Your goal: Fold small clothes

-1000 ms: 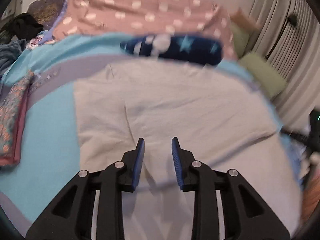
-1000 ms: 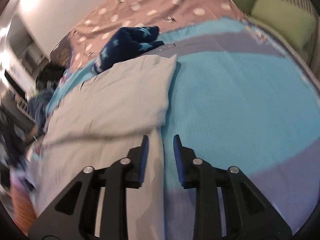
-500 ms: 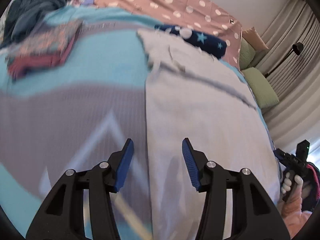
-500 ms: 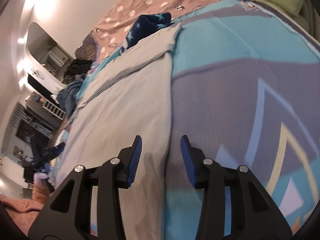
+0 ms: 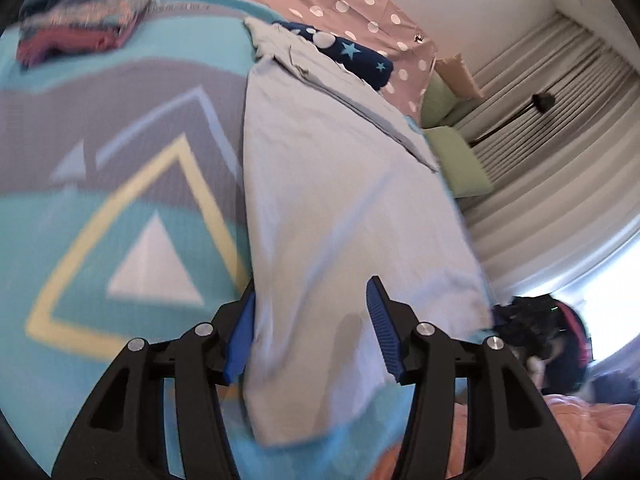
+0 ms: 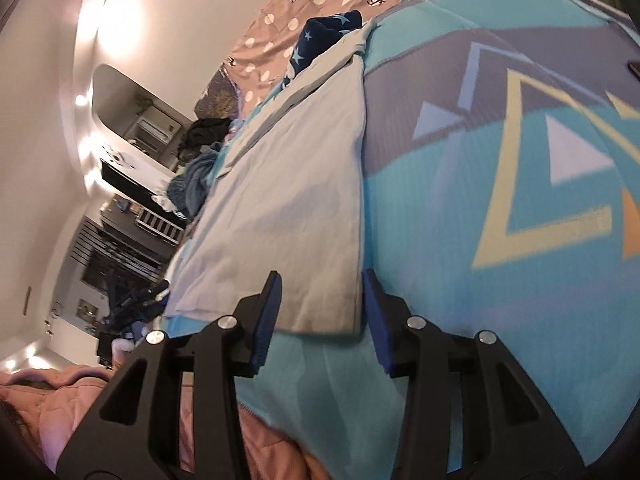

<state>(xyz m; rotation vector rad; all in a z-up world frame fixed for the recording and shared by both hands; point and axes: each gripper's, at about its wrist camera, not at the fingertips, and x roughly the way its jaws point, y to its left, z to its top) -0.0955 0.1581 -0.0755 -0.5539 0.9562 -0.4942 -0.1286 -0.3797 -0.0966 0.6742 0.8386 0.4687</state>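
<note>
Flat on a turquoise-and-grey bedspread with triangle patterns (image 5: 120,140): a long, pale grey-blue garment of thin cotton (image 5: 340,200), filling the middle of the left wrist view and the centre-left of the right wrist view. Seemingly doubled lengthwise already.

Looks light, limp and thin. Likely to sag and slip apart if lifted at one point, so best pinched at both near corners, through all layers.

Left gripper (image 5: 312,292) released, jaws just widened, straddling the garment's near corner at lower centre, pads not pressing. Right gripper (image 6: 320,278) likewise unclenched, jaws just widened, the other near corner between them, no squeeze visible.

No basket, box or drawer in sight. Only a stack of folded patterned clothes (image 5: 80,32) at upper left of the left wrist view, and a navy star-printed cloth (image 5: 352,54) just beyond the garment's far end.
</note>
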